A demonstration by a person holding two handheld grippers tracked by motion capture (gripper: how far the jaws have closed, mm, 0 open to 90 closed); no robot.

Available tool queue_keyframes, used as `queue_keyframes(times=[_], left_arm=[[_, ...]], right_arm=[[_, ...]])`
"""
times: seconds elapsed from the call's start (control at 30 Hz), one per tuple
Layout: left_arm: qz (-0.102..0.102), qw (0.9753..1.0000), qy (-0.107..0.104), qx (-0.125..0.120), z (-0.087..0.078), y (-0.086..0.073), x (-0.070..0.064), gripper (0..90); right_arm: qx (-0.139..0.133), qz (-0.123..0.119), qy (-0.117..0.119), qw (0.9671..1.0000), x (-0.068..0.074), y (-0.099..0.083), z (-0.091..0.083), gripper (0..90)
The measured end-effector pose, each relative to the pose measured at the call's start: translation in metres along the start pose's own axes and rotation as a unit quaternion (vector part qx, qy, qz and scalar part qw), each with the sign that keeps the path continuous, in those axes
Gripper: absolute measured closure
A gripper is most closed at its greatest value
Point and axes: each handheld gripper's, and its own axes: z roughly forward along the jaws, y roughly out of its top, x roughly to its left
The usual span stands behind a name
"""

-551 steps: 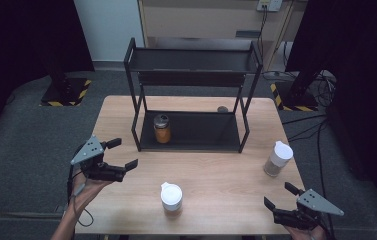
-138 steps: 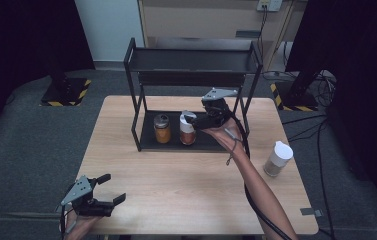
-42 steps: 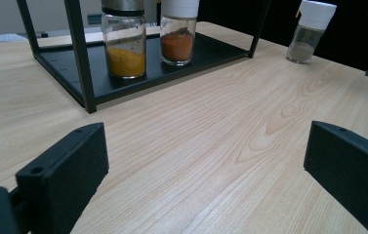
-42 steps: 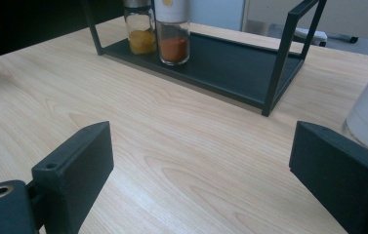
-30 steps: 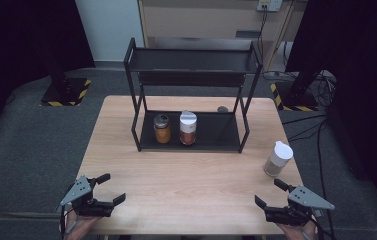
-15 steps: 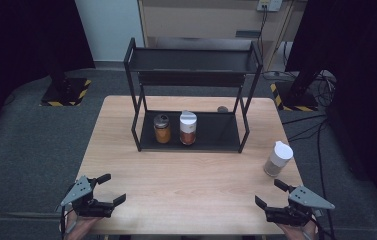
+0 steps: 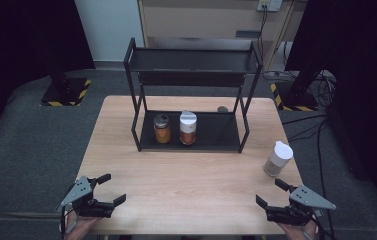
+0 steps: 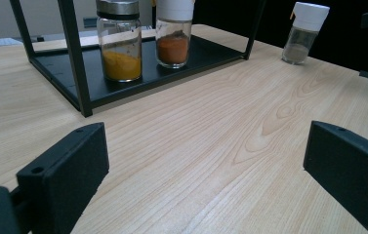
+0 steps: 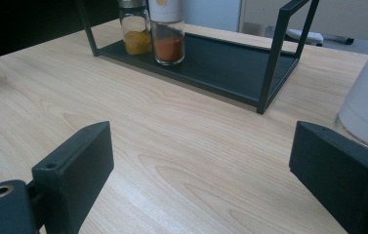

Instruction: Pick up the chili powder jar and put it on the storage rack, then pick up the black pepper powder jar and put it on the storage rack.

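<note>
With its jaws spread wide and empty, the right gripper (image 7: 279, 204) should reach for the white-capped jar (image 7: 278, 159) just ahead on the table (image 7: 191, 185), likely squeezing the glass below the cap.

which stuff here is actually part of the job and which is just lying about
Part of the job:
- black two-tier metal rack
- glass jar of yellow spice with a metal lid, on the rack's lower shelf
- glass jar of red spice with a white lid, beside it
- white-capped jar of grey spice, standing on the table near the right gripper

Just lying about:
- small dark round thing behind the rack
- cables on the floor
</note>
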Motion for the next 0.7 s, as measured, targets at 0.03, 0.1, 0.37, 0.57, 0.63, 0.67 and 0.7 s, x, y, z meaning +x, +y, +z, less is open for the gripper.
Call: queue_keyframes(times=[0.03,0.1,0.37,0.57,0.63,0.67,0.7], left_arm=[[0.0,1.0,0.0,0.0,0.0,0.0,0.0,1.9],[0.0,1.0,0.0,0.0,0.0,-0.0001,0.0002,1.9],[-0.003,1.0,0.0,-0.002,-0.0005,-0.0006,0.0003,1.8],[-0.004,1.0,-0.001,-0.003,0.0001,-0.0011,0.0014,1.9],[-0.004,1.0,-0.001,-0.003,-0.0003,-0.001,0.001,1.9],[-0.004,1.0,-0.001,-0.002,-0.0004,-0.0008,0.0007,1.9],[-0.003,1.0,-0.001,-0.002,-0.0003,-0.0007,0.0007,1.9]], right_arm=[[0.0,0.0,0.0,1.0,0.0,0.0,0.0,9.1],[0.001,0.0,0.0,1.0,0.0,0.0003,0.0004,9.2],[0.002,0.002,0.001,1.0,0.0,0.0002,-0.0001,9.1],[-0.002,0.001,-0.002,1.0,0.0004,-0.0001,-0.0009,8.9],[-0.002,0.002,-0.004,1.0,0.0009,-0.0001,-0.0013,8.8],[-0.003,0.001,-0.005,1.0,0.0011,-0.0003,-0.0015,8.7],[-0.004,0.001,-0.006,1.0,0.0015,-0.0001,-0.0021,8.6]])
